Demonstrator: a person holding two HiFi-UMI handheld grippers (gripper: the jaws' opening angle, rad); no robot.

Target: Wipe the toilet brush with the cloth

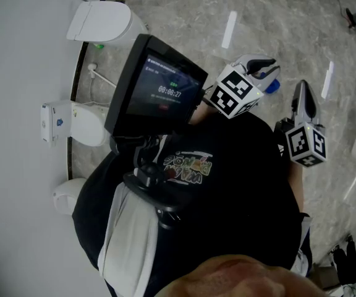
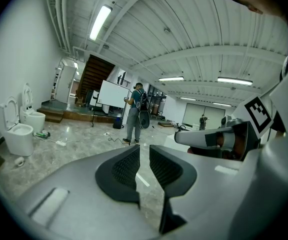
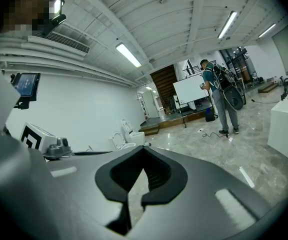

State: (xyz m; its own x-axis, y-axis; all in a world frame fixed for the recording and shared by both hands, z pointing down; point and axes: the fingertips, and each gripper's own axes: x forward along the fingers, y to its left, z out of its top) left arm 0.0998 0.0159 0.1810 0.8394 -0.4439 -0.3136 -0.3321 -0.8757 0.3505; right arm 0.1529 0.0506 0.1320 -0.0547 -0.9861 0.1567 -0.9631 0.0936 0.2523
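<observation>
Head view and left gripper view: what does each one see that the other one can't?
Only the head view shows the dark screen on a mount at the person's chest. Only the left gripper view shows the whiteboard, a person with a backpack and the ceiling lights. Both show white toilets by the wall, the grey marbled floor and the right gripper.

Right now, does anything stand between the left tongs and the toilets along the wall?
Nothing visible blocks it: in the left gripper view only floor, with a few small things lying on it, separates the left tongs from the toilets. I see no toilet brush or cloth.
</observation>
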